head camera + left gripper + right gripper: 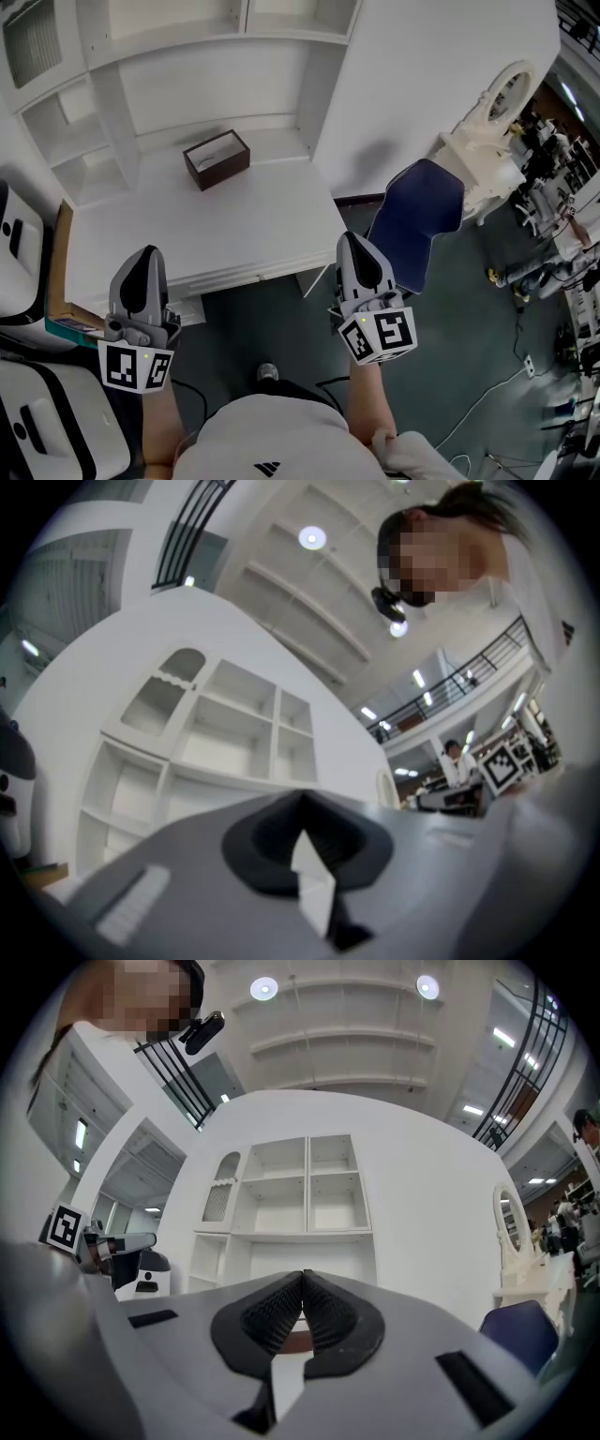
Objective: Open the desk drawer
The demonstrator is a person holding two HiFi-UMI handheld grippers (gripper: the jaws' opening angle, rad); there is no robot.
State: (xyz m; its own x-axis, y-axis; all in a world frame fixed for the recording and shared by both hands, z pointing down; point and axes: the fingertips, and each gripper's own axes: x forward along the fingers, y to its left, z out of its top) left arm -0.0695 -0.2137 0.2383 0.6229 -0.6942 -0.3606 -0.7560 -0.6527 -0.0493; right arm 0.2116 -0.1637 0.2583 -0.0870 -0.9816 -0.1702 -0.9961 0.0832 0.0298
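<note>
A white desk [234,220] with a shelf unit behind it fills the upper left of the head view. Its drawer front shows only as a thin white strip [246,275] under the front edge. My left gripper [147,253] hovers at the desk's front left corner, jaws shut and holding nothing. My right gripper [354,240] hangs just off the front right corner, also shut and holding nothing. Neither touches the desk. In the left gripper view the left gripper [302,801] has its pads together, pointing up at the shelves [225,733]. In the right gripper view the right gripper [303,1277] has its ribbed pads pressed together.
A brown open box [217,158] sits at the back of the desk. A blue chair [417,220] stands right of the desk, beside a white vanity mirror [497,122]. White machines [19,234] and a wooden board [61,272] crowd the left. Cables lie on the dark floor [469,356].
</note>
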